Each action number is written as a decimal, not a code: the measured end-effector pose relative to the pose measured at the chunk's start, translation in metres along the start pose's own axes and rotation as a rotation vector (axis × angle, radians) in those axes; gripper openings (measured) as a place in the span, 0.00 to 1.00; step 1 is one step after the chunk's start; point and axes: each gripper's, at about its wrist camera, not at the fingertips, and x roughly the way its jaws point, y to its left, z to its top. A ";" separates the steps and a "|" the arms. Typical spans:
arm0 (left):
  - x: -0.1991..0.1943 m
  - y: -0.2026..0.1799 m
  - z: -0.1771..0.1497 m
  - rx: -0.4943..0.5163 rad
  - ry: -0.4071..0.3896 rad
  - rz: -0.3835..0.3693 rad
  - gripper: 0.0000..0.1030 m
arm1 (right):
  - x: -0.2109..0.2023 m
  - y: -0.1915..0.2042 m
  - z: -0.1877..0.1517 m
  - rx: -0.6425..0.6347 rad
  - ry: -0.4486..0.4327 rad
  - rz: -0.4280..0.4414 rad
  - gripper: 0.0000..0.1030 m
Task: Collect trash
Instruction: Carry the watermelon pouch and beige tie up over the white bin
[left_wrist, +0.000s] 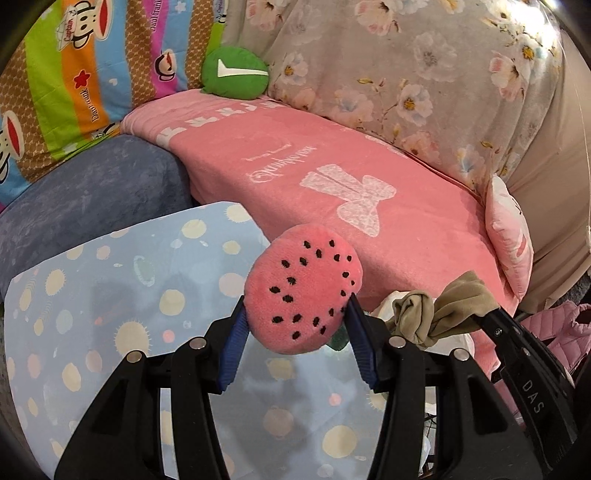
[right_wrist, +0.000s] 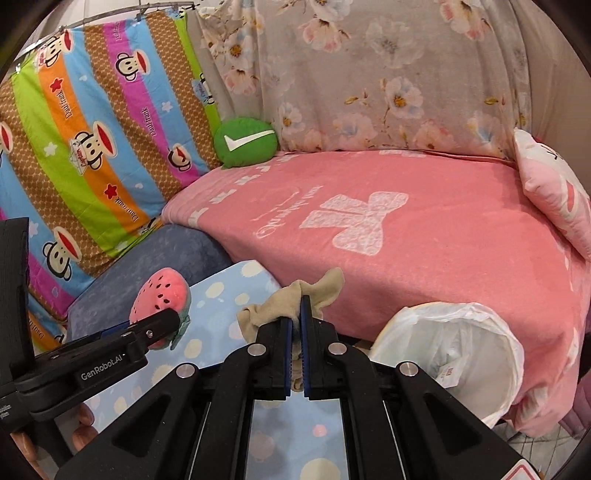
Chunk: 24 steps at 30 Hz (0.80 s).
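Nearest, the left claw (left_wrist: 297, 325) gripped a pink watermelon plush (left_wrist: 303, 291); the right claw (right_wrist: 295, 317), clamped tight, held a knotted khaki cloth (right_wrist: 295, 295). Right of it stood a white-lined bin (right_wrist: 458, 332). Beyond lay the pink-blanketed bed (right_wrist: 424, 240).

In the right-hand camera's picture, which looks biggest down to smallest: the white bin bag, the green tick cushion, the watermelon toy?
1. White bin bag, though it is nearest the camera.
2. Green tick cushion and watermelon toy: too alike to rank.

"GenRobot.AI" stands on the left tool (right_wrist: 173, 321); "DAS" on the right tool (left_wrist: 476, 317); "Captain" on the striped monkey sheet (right_wrist: 85, 155).
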 end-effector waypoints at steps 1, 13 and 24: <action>0.000 -0.011 0.000 0.015 0.001 -0.008 0.47 | -0.004 -0.009 0.002 0.010 -0.008 -0.010 0.04; 0.016 -0.108 -0.018 0.157 0.037 -0.100 0.47 | -0.030 -0.099 -0.003 0.099 -0.036 -0.113 0.04; 0.050 -0.177 -0.039 0.255 0.109 -0.169 0.48 | -0.037 -0.163 -0.013 0.180 -0.030 -0.189 0.04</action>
